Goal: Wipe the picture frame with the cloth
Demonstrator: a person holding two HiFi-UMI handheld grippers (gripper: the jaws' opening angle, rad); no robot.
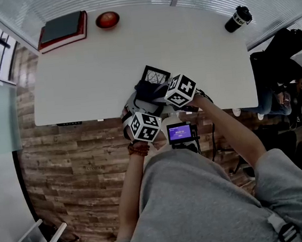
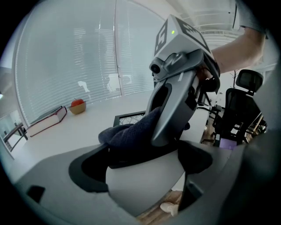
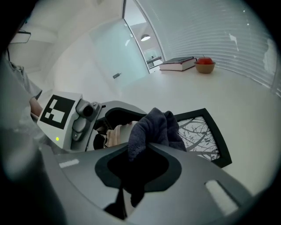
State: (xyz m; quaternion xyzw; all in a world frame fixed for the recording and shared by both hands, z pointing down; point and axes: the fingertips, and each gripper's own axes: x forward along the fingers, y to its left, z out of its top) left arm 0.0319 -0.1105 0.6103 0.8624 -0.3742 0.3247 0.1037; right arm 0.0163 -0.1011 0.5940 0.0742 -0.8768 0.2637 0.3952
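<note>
Nearest the person, the right gripper (image 3: pixel 137 163) has its jaws closed on the dark cloth (image 3: pixel 153 127). The left gripper (image 2: pixel 140 165) sits close beside it, jaws apparently apart and clamping nothing. Just beyond, the picture frame (image 3: pixel 203 137) lies on the tabletop (image 1: pixel 107 63) near its front edge. The cloth is bunched just before the frame rather than pressed on the glass, so I judge the wiping mostly still ahead.
</note>
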